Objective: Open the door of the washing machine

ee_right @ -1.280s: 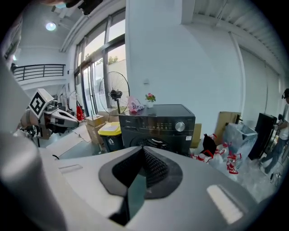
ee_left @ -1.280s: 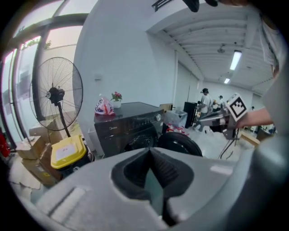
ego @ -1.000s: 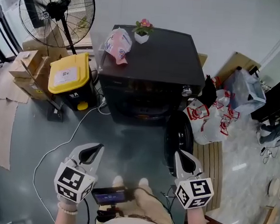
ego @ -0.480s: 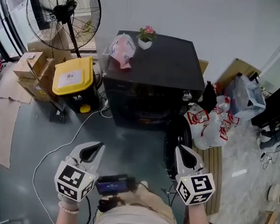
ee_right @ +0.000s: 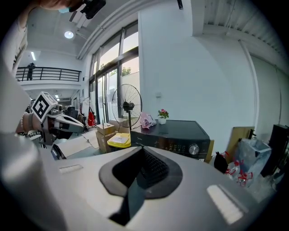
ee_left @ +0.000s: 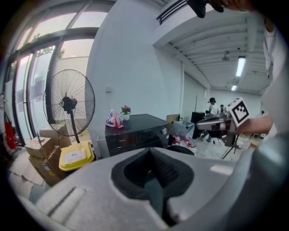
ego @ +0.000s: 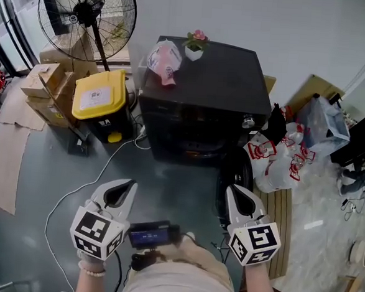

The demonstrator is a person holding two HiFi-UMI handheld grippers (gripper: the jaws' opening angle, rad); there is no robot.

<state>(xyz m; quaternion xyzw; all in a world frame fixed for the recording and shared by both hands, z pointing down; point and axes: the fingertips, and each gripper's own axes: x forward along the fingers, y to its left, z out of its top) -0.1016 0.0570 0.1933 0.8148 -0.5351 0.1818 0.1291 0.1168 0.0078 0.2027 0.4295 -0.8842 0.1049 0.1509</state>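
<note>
The black washing machine (ego: 202,81) stands against the far wall, also seen as the washing machine (ee_left: 135,131) and the washing machine (ee_right: 174,133) in the gripper views. Its round door (ego: 236,183) hangs swung out at the front right, edge-on. A silver knob (ego: 249,122) sits on the control panel. My left gripper (ego: 124,188) and right gripper (ego: 235,194) are both shut and empty, held well short of the machine. A pink bag (ego: 164,58) and a small flower pot (ego: 195,46) rest on the lid.
A yellow-lidded bin (ego: 100,99), cardboard boxes (ego: 46,83) and a standing fan (ego: 86,14) are left of the machine. Plastic bags (ego: 278,158) crowd its right side. A white cable (ego: 83,185) runs across the grey floor. A phone (ego: 151,234) hangs at my waist.
The view has shifted so the machine sits a little further right and up. Both grippers keep their spots in the picture, still shut.
</note>
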